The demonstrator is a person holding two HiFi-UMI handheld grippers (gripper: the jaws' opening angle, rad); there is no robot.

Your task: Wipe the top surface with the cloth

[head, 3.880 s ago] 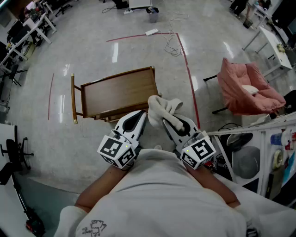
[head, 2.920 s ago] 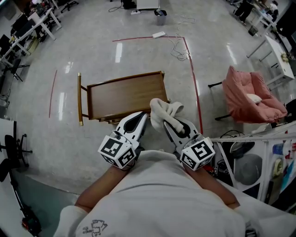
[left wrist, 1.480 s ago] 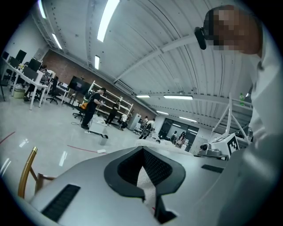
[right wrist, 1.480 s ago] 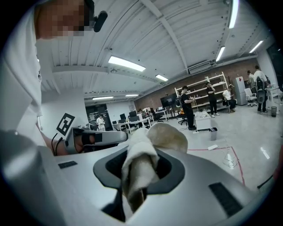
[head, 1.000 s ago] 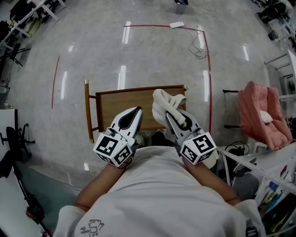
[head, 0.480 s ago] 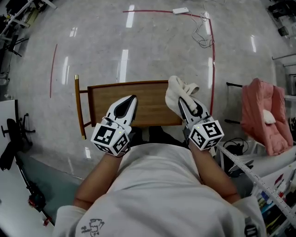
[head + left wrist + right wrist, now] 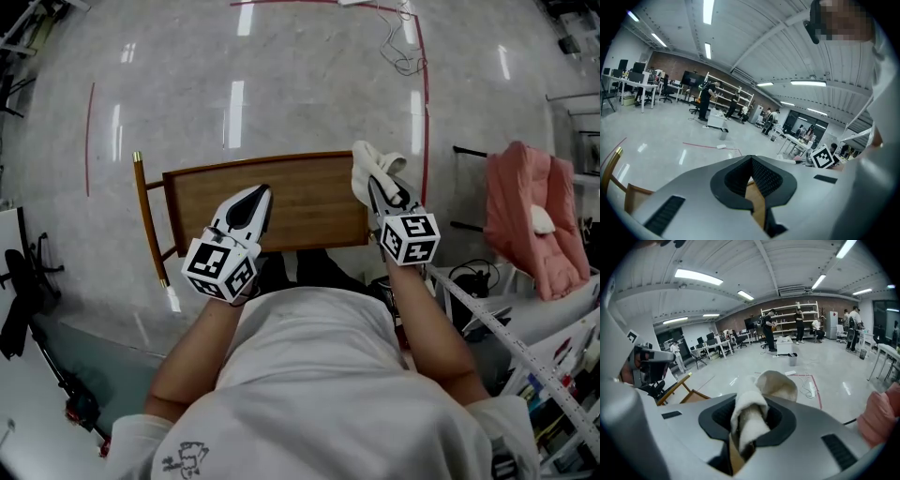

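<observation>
Brown wood fills the middle of the head view: a table top [image 7: 300,202] with a brass-tipped rail [image 7: 147,220] standing off its far left end, well to the left of the left gripper [image 7: 255,197]. That gripper hangs over the left half of the top; whether it touches the wood cannot be told from above. In its own view the left gripper [image 7: 751,160] has its jaws drawn together at the tips with nothing held, and only a thin sliver of wood shows through the slit behind them, the rest of the top being hidden by the gripper's body. To its right, the right gripper [image 7: 380,187] is over the right end of the top, clamped on a cream cloth [image 7: 370,164] that bunches up beyond its tips and covers that corner of the wood. In the right gripper view the cloth [image 7: 752,420] is squeezed between the jaws, its loose end flopping forward. The person's torso cuts off the table's near edge. Farther right stands a pink chair [image 7: 525,220].
</observation>
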